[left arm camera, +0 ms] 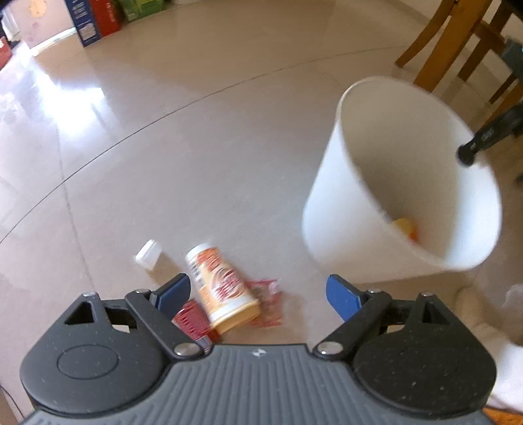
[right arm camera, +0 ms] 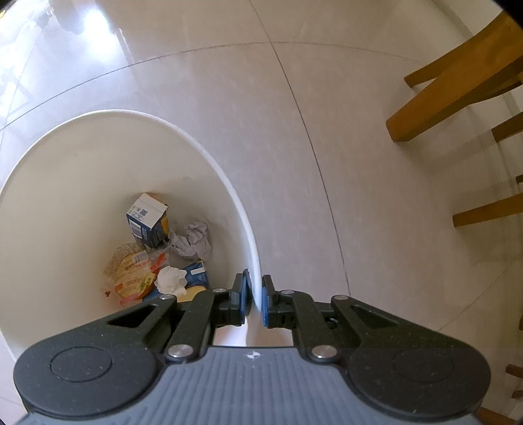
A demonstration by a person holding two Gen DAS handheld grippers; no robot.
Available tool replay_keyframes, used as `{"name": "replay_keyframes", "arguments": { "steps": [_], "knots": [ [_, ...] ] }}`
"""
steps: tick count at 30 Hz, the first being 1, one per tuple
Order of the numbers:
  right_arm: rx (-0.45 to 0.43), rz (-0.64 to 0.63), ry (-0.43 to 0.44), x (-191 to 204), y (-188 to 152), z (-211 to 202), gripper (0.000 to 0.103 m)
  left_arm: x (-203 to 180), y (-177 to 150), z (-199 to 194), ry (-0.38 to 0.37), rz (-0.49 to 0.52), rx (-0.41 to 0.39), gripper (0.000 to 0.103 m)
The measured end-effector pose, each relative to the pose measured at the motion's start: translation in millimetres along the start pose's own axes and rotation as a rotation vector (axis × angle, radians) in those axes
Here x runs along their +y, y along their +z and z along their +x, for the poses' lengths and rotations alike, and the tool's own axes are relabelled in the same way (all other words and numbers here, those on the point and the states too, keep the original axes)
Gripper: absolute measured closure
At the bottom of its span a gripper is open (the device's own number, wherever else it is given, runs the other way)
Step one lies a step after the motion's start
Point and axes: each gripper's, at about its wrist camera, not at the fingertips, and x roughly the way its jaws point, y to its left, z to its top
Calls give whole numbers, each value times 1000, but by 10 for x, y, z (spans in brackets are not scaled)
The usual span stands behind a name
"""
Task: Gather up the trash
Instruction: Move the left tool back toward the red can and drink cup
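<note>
White plastic is the bin, and the right gripper is clamped on its rim, one pad inside the wall and one outside, which looks meant to keep it steady and carried near the litter so that each piece has a short way to go. Inside it lie a small blue carton, crumpled paper and a food wrapper. The left gripper hangs over the floor with its jaws wide apart and nothing between them, aimed down at the trash not yet collected: an orange cup on its side, a red wrapper touching it, a red pack partly under the gripper, and a small white cap just beside, perhaps a lid, as the view is blurred. Glossy pale tiles with thin joints reflect window light; wooden chair legs stand near the bin, and coloured boxes sit far off by the wall.
</note>
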Motion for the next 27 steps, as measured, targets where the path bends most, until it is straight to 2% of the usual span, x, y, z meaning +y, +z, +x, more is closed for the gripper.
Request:
{"name": "replay_keyframes", "arguments": {
  "steps": [5, 10, 12, 15, 18, 20, 23, 27],
  "knots": [
    [7, -13, -1, 5, 17, 10, 92, 135, -361, 265, 40, 50, -29, 8],
    [9, -26, -6, 25, 10, 23, 92, 344, -631, 710, 41, 86, 30, 8],
    [4, -42, -15, 52, -2, 24, 91, 471, -674, 867, 28, 37, 57, 8],
    [-4, -56, -30, 92, -23, 22, 91, 749, -721, 1016, 28, -109, 51, 8],
    [-12, -54, -45, 117, -43, 24, 91, 1060, -692, 1147, 76, -256, 18, 8],
    [-17, -52, -54, 125, -52, 21, 91, 1244, -673, 1249, 140, -329, 13, 8],
    [-22, -52, -65, 140, -58, 15, 91, 1475, -667, 1502, 206, -406, 54, 8],
    [-23, -63, -71, 165, -62, 20, 91, 1613, -688, 1809, 235, -475, 127, 8]
  ]
}}
